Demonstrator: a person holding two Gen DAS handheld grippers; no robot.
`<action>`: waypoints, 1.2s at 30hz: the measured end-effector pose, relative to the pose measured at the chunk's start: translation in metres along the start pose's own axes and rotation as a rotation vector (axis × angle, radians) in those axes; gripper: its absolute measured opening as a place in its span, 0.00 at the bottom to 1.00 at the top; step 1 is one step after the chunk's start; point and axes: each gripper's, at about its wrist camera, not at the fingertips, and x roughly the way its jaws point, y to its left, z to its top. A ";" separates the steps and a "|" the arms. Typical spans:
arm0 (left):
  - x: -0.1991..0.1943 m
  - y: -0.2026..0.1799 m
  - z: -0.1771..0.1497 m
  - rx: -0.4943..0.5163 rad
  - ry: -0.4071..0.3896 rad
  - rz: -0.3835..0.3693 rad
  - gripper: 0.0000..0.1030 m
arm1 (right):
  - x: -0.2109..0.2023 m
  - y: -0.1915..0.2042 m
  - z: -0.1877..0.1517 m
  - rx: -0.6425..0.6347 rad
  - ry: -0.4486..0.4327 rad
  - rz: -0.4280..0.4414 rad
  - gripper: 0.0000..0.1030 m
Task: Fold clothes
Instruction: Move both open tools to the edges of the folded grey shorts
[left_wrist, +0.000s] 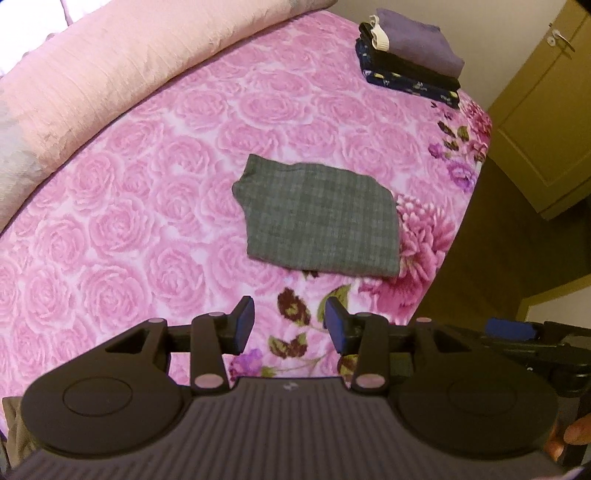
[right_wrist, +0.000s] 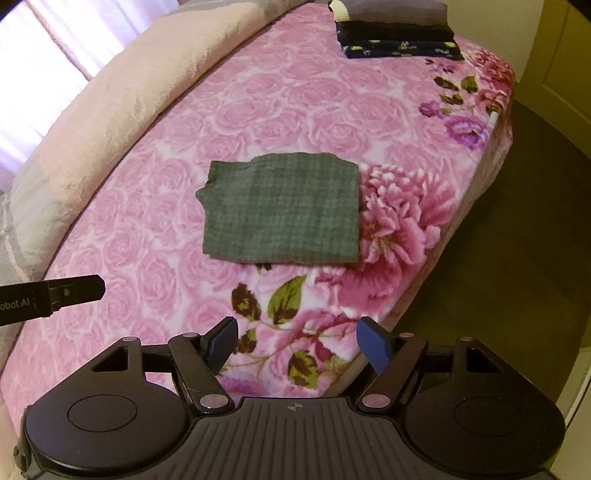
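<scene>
Open pink bedspread (right_wrist: 155, 229) lay all around the folded grey checked garment (right_wrist: 282, 210), which sat alone mid-bed. The stack of folded clothes (right_wrist: 397, 33) stood well apart at the far corner. A long pink pillow (left_wrist: 122, 74) walled the far side. The bed's near edge dropped to bare floor (right_wrist: 498, 240).

A bed (right_wrist: 155, 206) fills most of both views, covered by a pink blanket (left_wrist: 122, 236) printed with roses and larger purple flowers near its edge. A pale pink pillow (left_wrist: 110, 74) lies along the far side. Beyond the bed stands a wooden door (left_wrist: 535, 122) with a metal handle (left_wrist: 563, 40).
</scene>
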 end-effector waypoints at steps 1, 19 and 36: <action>0.000 -0.002 0.002 -0.005 -0.003 0.003 0.37 | 0.000 -0.002 0.003 -0.004 0.001 0.005 0.72; 0.084 -0.003 0.046 -0.322 -0.060 -0.057 0.39 | 0.042 -0.145 0.105 0.046 0.024 0.248 0.72; 0.224 0.092 0.053 -0.398 0.000 -0.150 0.42 | 0.193 -0.179 0.120 0.308 0.050 0.410 0.72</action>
